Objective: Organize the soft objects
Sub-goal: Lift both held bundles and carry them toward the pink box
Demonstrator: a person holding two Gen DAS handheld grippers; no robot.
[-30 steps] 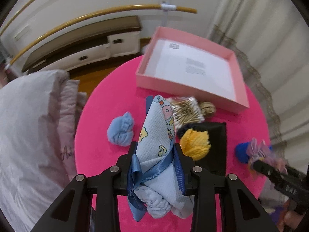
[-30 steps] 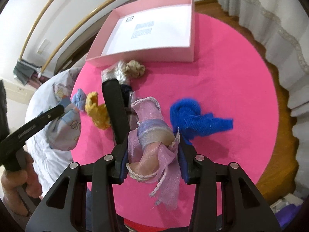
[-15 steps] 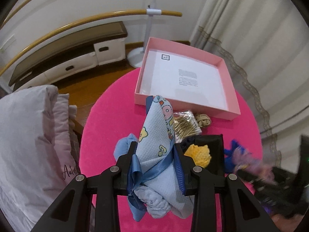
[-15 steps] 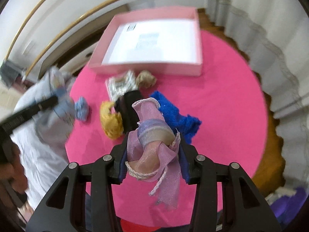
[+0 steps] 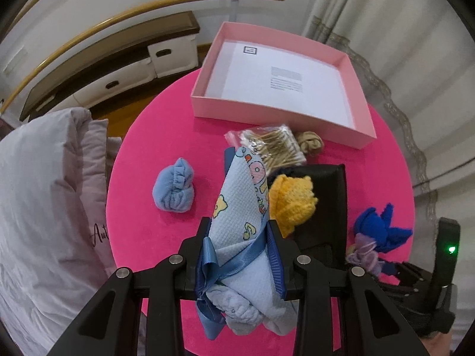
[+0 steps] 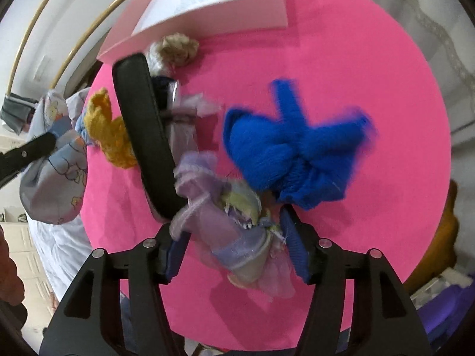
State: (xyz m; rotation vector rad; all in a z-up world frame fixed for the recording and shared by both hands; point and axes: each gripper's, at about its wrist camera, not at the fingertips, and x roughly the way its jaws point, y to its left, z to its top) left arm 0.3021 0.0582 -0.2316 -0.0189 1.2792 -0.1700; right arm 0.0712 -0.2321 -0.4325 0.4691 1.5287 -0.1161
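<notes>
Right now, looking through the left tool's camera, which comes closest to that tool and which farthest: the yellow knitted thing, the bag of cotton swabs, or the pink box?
1. Yellow knitted piece, just ahead and right of the left tool.
2. Bag of cotton swabs, farther ahead, mid-table.
3. Pink box, at the table's far edge.

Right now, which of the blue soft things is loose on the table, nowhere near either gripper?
The pale blue bundle, alone at the table's left. The patterned cloth sits in the left gripper; the royal-blue knit lies beside the right one.

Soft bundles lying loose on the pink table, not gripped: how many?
4: light blue bundle at left, yellow knit on the black case, beige knot by the pink box, royal blue knit at right. More may be hidden.
</notes>
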